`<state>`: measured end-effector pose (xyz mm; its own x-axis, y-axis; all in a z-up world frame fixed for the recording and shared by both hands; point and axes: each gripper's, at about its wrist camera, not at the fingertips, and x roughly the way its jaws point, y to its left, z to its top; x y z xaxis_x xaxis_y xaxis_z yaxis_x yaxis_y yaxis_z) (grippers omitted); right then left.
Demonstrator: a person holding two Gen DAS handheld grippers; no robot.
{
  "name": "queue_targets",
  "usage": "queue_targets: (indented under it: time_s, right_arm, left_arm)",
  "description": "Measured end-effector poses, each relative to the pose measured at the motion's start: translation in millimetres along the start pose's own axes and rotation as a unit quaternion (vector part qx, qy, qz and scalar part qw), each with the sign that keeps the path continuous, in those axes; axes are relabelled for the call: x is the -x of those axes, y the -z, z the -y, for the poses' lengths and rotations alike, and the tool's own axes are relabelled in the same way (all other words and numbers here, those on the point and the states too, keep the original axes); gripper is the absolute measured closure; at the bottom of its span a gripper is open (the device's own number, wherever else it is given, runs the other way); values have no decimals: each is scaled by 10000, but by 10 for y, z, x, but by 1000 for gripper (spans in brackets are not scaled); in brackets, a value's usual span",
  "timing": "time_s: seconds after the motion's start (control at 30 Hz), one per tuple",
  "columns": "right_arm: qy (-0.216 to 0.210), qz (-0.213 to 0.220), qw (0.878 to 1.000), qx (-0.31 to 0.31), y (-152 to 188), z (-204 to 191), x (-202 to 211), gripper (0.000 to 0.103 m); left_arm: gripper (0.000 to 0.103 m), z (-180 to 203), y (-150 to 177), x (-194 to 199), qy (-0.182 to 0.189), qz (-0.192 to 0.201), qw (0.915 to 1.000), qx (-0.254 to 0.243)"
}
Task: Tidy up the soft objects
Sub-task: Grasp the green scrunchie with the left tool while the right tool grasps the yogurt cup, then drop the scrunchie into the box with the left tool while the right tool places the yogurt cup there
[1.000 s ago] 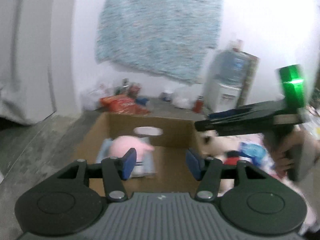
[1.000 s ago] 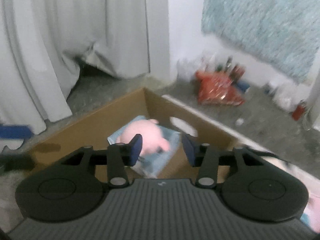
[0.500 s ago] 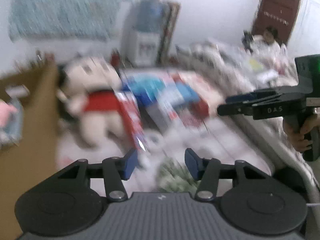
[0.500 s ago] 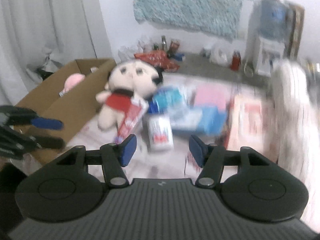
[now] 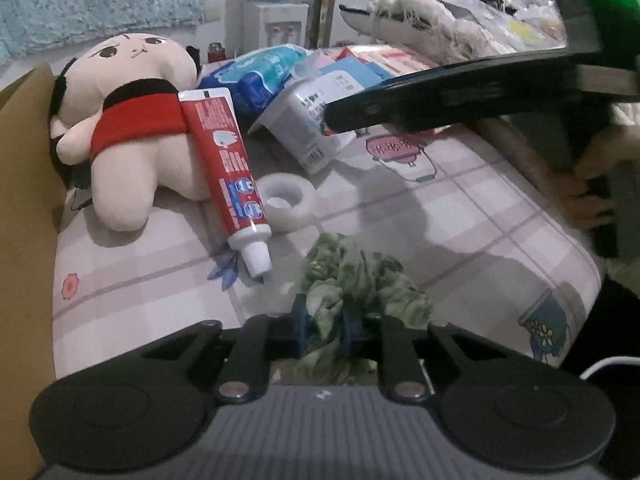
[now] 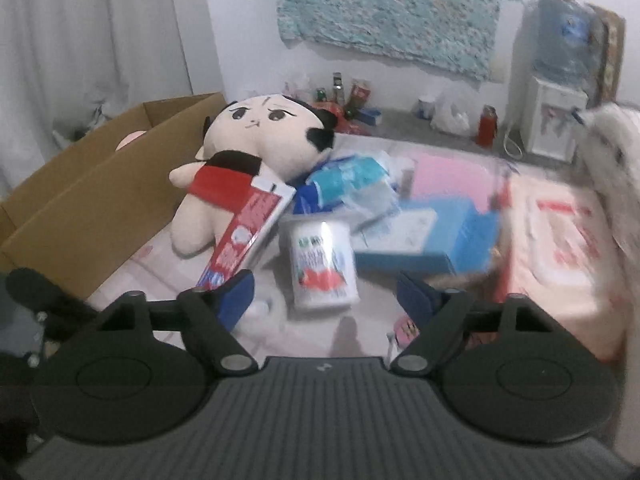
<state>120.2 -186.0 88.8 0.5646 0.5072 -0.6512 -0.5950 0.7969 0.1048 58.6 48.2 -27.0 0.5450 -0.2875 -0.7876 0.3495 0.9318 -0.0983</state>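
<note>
My left gripper is low over the checked bed sheet. Its jaws are closing, and the blue pads press on a crumpled green-and-white cloth. My right gripper hangs above the pile with its jaws opening. A white tub lies just beyond the fingertips, untouched. In the left wrist view the right gripper reaches in from the right, held by a hand. A cream plush doll with a red band lies beside the cardboard box.
A red toothpaste tube leans on the doll, with a tape roll next to it. Blue packets, a blue box and a white fluffy item crowd the back. A pink plush sits in the box.
Both views have swung from the cardboard box to the bed. My left gripper has dropped and closed on the green cloth. The right jaws have spread wider.
</note>
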Motion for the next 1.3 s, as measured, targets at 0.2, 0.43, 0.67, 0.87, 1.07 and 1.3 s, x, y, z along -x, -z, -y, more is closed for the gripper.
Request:
queue_targets:
  time_s: [0.2,0.43,0.67,0.87,1.07,1.3]
  right_arm:
    - [11,-165,9995,-252,-88,3,-484,56]
    - [90,-365,9992,-157,8,-105,-747,57]
    - [166,-83,9974,-693,177,-104,-353,57]
    - [80,407,9918,-1206,304,-19,297,57]
    - [-311,923,9863,-1335,192,-133,827,57]
    - [-1114,1180,9797,-1173,-303,-540,783,57]
  left_arm:
    - [88,41,118,60,-56,390,9990,-225]
    - [88,-29,151,131,29,420,9990,-148]
    - [88,-16,180,342,-86,601,9981,-125]
    - [88,76,157,741,-268,902,9955,-100]
    - [88,-37,139,1475,-298,1541,9871,321]
    - [88,-701,-46,2224,-1398,2024,9667,703]
